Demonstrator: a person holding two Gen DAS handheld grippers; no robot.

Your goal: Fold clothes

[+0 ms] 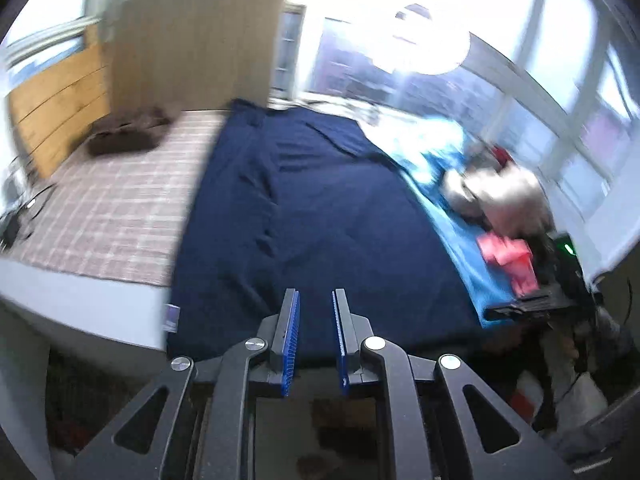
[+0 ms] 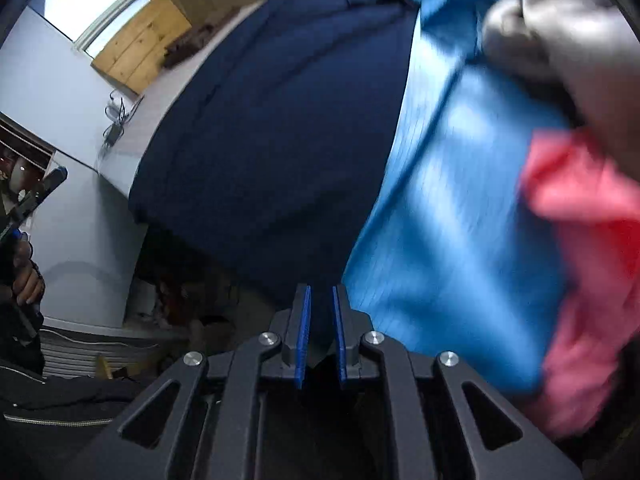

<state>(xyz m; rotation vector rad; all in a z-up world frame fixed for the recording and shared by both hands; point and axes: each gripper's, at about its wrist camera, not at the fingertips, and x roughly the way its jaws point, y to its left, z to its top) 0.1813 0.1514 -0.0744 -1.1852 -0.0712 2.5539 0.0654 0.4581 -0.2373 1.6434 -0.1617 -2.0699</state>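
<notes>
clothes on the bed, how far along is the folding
Nothing looks folded yet. The navy cloth lies spread on the bed, with the blue garment, the pink one and a beige one loose beside it. Both tongs, left and right, are open and empty. All folding remains.

You have the spread sheet [image 1: 320, 220] lying across the bed [image 1: 120, 208] as your landmark. Along its right edge lies a second cloth [image 1: 460, 236], and on that cloth sits a heap of garments [image 1: 504, 200], with a crumpled piece [image 1: 512, 260] at the heap's near end. Left of the sheet is bare mattress, with a bundle [image 1: 128, 134] at its far end
</notes>
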